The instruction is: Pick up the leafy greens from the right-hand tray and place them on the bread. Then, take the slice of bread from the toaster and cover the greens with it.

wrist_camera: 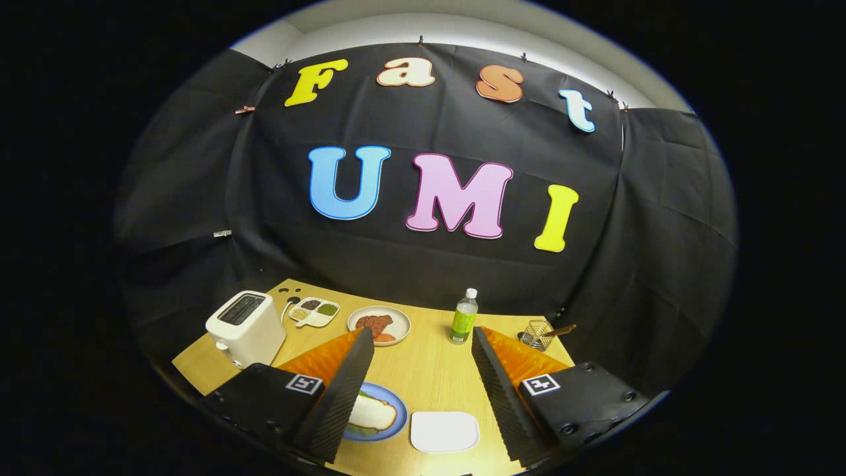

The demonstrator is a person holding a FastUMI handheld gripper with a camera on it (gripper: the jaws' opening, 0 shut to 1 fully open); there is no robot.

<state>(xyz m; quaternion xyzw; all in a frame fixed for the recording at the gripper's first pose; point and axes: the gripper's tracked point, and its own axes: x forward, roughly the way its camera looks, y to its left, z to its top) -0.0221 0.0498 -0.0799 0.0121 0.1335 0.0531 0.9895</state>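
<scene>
Bread [371, 414] lies over greens on the blue plate [395, 423]; gripper [420, 390] fingers spread wide, holding and touching nothing.

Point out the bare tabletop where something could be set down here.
Bare wood runs between the open tool fingers, from the white tray up to the bottle and meat plate. Crowded: toaster, sectioned dish, and blue plate with bread.
</scene>
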